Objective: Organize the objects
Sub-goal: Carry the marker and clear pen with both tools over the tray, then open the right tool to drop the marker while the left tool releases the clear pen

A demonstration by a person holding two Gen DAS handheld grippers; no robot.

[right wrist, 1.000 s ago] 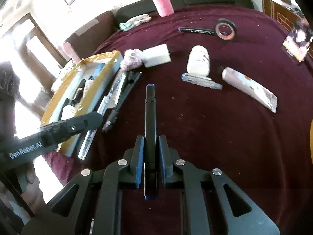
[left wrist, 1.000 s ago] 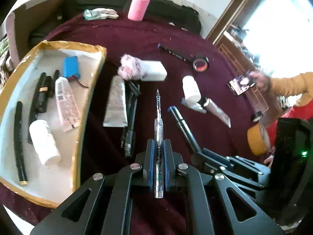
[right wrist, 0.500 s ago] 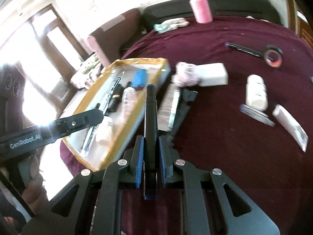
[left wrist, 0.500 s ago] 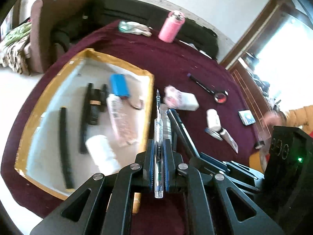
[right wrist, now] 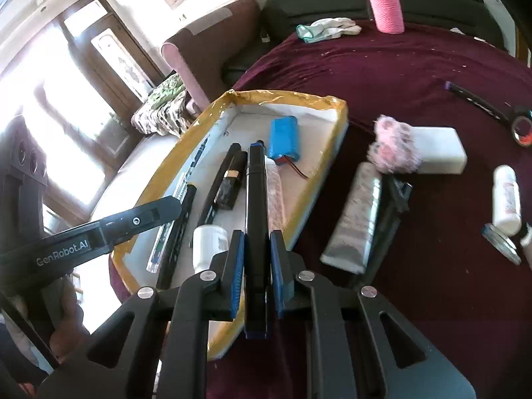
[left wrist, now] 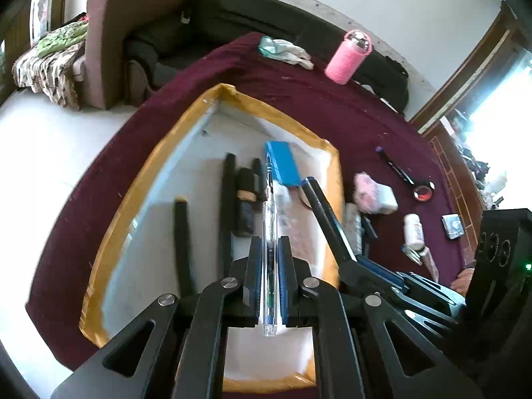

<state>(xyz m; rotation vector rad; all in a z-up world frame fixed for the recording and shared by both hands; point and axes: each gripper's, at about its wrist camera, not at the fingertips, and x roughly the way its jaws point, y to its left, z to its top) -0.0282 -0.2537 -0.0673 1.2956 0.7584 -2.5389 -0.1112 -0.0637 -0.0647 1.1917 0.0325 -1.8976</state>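
My left gripper (left wrist: 269, 249) is shut on a clear pen (left wrist: 269, 219) and holds it above the white tray with yellow taped rim (left wrist: 139, 193). My right gripper (right wrist: 256, 242) is shut on a black marker (right wrist: 256, 183) with a blue end, also over the tray (right wrist: 329, 166). The tray holds a blue battery pack (right wrist: 284, 141), a white bottle (right wrist: 207, 242), a pale tube and several black pens. The left gripper and its clear pen (right wrist: 179, 196) show at the left of the right wrist view.
On the maroon cloth (right wrist: 415, 66) right of the tray lie a silver tube (right wrist: 357, 216), a white block with pink fluff (right wrist: 435, 153), a white bottle (right wrist: 507, 199), a tape roll (right wrist: 522, 126) and a black pen. A pink bottle (right wrist: 385, 3) stands at the far edge.
Both grippers have swung left from over the cloth to over the tray, each still holding its pen.
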